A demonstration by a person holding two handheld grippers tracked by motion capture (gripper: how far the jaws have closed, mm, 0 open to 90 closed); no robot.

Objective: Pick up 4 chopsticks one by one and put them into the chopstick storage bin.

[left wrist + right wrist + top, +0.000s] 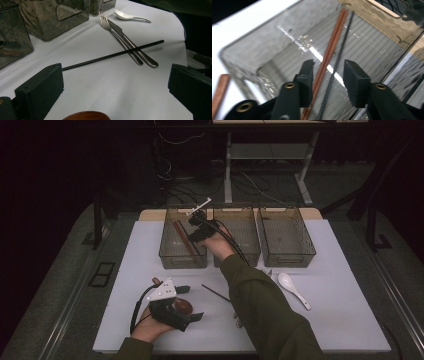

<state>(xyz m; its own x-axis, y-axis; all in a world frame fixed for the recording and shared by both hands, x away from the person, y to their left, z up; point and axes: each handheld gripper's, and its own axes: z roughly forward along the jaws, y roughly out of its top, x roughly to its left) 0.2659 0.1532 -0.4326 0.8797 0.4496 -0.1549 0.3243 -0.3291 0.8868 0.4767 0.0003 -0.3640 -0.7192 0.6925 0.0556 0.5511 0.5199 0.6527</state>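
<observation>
The chopsticks, a reddish-brown pair with one thin black stick beside them, lie inside the leftmost bin of three clear bins at the far side of the white table. The left gripper rests near the front edge with its jaws wide apart and empty, over a brown wooden spoon, and before it one black chopstick lies across a fork and a knife. The right gripper hangs over the leftmost bin, jaws apart and holding nothing, and further right a white spoon lies on the table.
</observation>
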